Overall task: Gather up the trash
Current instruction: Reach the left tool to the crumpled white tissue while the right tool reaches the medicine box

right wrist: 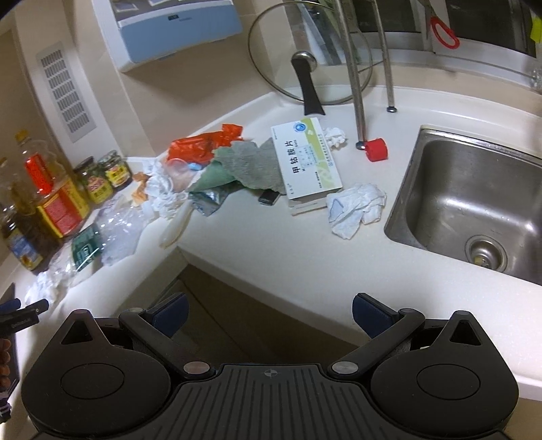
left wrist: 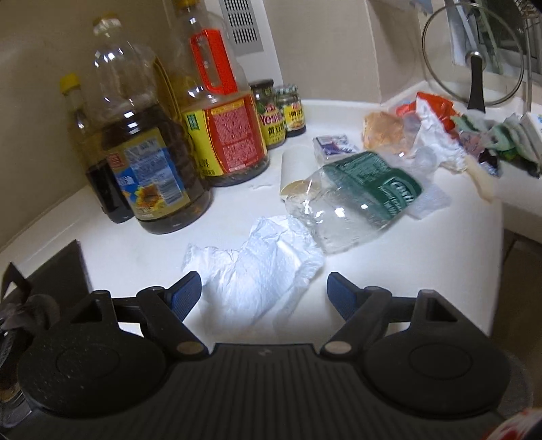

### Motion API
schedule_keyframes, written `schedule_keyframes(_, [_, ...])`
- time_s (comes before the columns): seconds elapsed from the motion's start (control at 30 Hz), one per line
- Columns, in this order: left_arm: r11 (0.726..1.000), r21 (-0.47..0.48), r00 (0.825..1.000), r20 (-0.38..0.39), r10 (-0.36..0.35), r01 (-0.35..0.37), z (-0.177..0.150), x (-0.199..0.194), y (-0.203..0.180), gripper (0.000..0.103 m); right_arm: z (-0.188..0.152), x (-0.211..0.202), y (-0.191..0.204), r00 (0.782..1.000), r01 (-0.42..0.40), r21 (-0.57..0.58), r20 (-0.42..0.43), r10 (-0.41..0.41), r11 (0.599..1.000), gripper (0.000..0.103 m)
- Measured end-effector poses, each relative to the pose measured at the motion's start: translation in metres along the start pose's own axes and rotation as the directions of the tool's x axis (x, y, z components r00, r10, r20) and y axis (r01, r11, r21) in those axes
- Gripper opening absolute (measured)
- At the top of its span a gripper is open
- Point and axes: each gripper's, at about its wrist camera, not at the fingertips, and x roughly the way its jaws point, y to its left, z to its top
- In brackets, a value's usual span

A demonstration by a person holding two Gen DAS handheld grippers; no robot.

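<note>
The left gripper (left wrist: pixel 264 291) gapes wide and empty with the tissue (left wrist: pixel 257 270) lying between its fingers — sink straight onto the counter before pinching, clear of the bottle (left wrist: pixel 352 199) just beyond — while the right gripper (right wrist: pixel 269 313), also wide and empty, hangs well short of its tissue wad (right wrist: pixel 355 210).

A white L-shaped kitchen countertop (right wrist: pixel 271 257) is set against beige tiled walls (right wrist: pixel 189 88), where a white slatted vent grille (right wrist: pixel 64 91) is mounted. A stainless steel sink basin (right wrist: pixel 474 203) is sunk into the counter beneath a dark window (right wrist: pixel 491 23)
</note>
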Motion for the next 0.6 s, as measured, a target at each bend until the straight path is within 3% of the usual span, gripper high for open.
schedule_keyframes(0.13, [1.000,-0.011,1.000,-0.010,-0.029,0.029,0.003,0.019,0.009,0.076,0.003,0.005,0.002,1.000,0.030,0.017,0.005,-0.030,0.999,0.103])
schedule_keyframes(0.3, [0.996,-0.052,0.997,-0.021,-0.068,0.067,0.002,0.030,0.022,0.046,0.004,0.008,0.001,0.998,0.057,0.038,0.004,-0.057,0.998,0.103])
schedule_keyframes(0.37, [0.995,-0.063,0.997,-0.017,-0.073,0.072,0.001,0.030,0.026,0.028,0.005,0.008,0.000,0.998,0.064,0.041,0.009,-0.064,0.997,0.103])
schedule_keyframes(0.47, [0.995,-0.072,0.997,-0.015,-0.071,0.070,-0.001,0.028,0.031,0.019,0.008,0.008,0.000,0.998,0.065,0.041,0.021,-0.066,0.997,0.103])
schedule_keyframes(0.6, [0.995,-0.090,0.999,0.001,-0.044,0.044,-0.004,0.015,0.037,0.014,0.015,0.012,0.000,0.997,0.064,0.017,0.051,-0.065,0.998,0.103])
